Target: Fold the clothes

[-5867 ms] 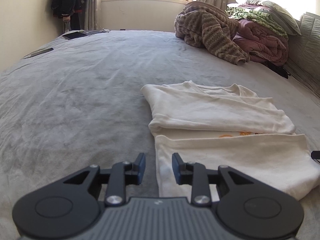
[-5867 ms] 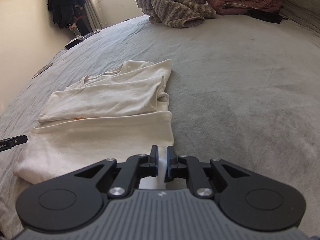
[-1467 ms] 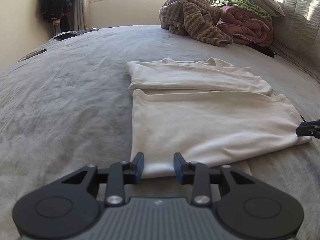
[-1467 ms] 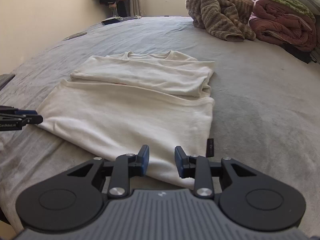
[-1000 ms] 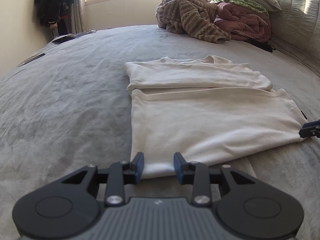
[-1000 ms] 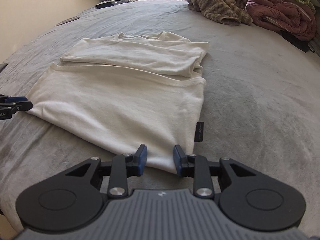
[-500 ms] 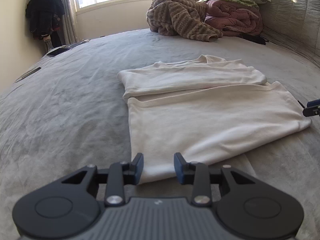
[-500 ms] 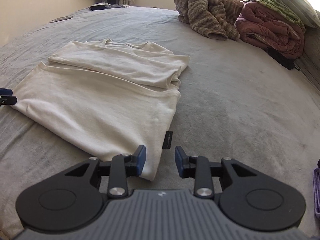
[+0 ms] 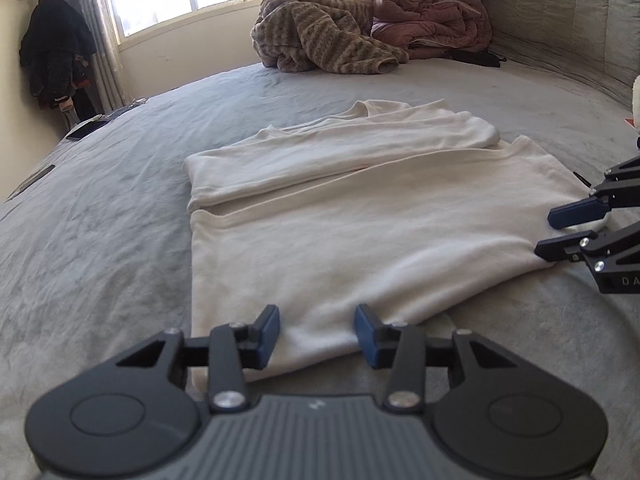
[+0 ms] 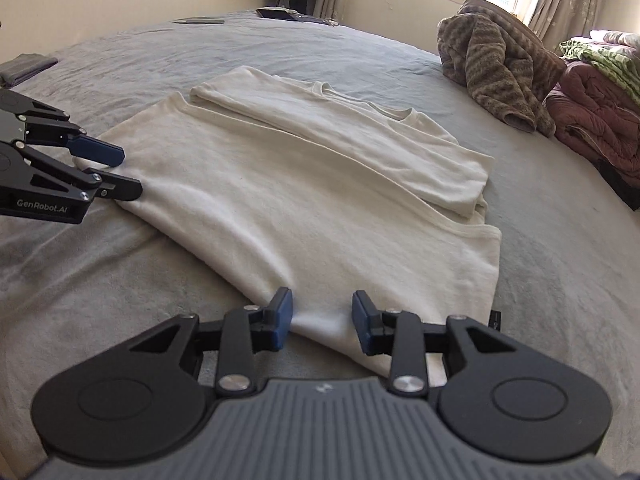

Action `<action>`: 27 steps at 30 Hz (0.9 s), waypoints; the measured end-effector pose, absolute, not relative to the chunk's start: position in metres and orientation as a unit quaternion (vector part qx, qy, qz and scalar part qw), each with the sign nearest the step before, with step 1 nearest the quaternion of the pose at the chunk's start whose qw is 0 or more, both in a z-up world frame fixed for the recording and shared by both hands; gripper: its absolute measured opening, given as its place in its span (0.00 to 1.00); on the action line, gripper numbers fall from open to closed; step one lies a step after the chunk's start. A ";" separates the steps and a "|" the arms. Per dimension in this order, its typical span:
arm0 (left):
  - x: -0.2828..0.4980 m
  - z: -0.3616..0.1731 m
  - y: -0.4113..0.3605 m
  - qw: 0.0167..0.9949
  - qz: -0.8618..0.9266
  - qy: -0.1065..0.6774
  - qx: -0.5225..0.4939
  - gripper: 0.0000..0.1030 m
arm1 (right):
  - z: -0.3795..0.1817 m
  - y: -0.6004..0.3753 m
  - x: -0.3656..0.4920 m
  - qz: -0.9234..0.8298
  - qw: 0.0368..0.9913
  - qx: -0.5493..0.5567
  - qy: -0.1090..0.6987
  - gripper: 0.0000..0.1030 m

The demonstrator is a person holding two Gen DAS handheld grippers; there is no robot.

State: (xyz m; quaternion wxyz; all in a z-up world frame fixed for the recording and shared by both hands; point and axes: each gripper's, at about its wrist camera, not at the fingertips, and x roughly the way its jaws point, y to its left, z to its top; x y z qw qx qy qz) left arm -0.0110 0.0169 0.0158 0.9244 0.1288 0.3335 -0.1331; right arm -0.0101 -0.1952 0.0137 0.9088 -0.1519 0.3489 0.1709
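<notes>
A cream T-shirt (image 9: 360, 232) lies folded flat on the grey bed (image 9: 100, 248), its sleeves and upper part turned in at the far side. In the left wrist view my left gripper (image 9: 317, 332) sits low at the shirt's near edge. Its jaws are opening, with the hem between them and the pads clear of it. My right gripper (image 10: 322, 320) stands at the other near corner, also opening, with cloth between its pads but not pinched. Each gripper shows in the other's view, the right gripper (image 9: 560, 232) at the right and the left gripper (image 10: 124, 172) at the left.
A brown striped blanket (image 9: 328, 48) and a maroon quilt (image 9: 432, 28) are heaped at the far end under the window. Dark clothes (image 9: 52, 52) hang in the left corner. Flat dark items (image 9: 88, 130) and a grey folded cloth (image 10: 24, 66) lie at the bed's edge.
Both grippers rolled and shifted along the shirt's near edge, so each now shows much more in the other's view. Both pairs of jaws stand a little wider.
</notes>
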 end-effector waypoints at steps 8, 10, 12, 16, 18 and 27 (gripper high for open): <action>-0.010 0.017 0.023 0.924 -0.132 0.339 0.117 0.46 | 0.015 -0.190 -0.020 0.189 0.905 -0.174 0.340 0.37; -0.010 0.017 0.024 0.924 -0.132 0.341 0.114 0.47 | 0.014 -0.186 -0.022 0.198 0.902 -0.181 0.339 0.39; -0.009 0.018 0.025 0.923 -0.131 0.343 0.112 0.47 | 0.013 -0.182 -0.024 0.204 0.900 -0.189 0.336 0.39; -0.010 0.018 0.024 0.923 -0.130 0.343 0.113 0.47 | 0.009 -0.177 -0.027 0.204 0.900 -0.213 0.320 0.41; -0.010 0.018 0.024 0.923 -0.131 0.344 0.113 0.47 | 0.005 -0.170 -0.032 0.200 0.898 -0.254 0.298 0.42; -0.024 0.020 0.020 0.916 -0.150 0.314 0.199 0.49 | -0.004 -0.158 -0.044 0.180 0.884 -0.363 0.233 0.43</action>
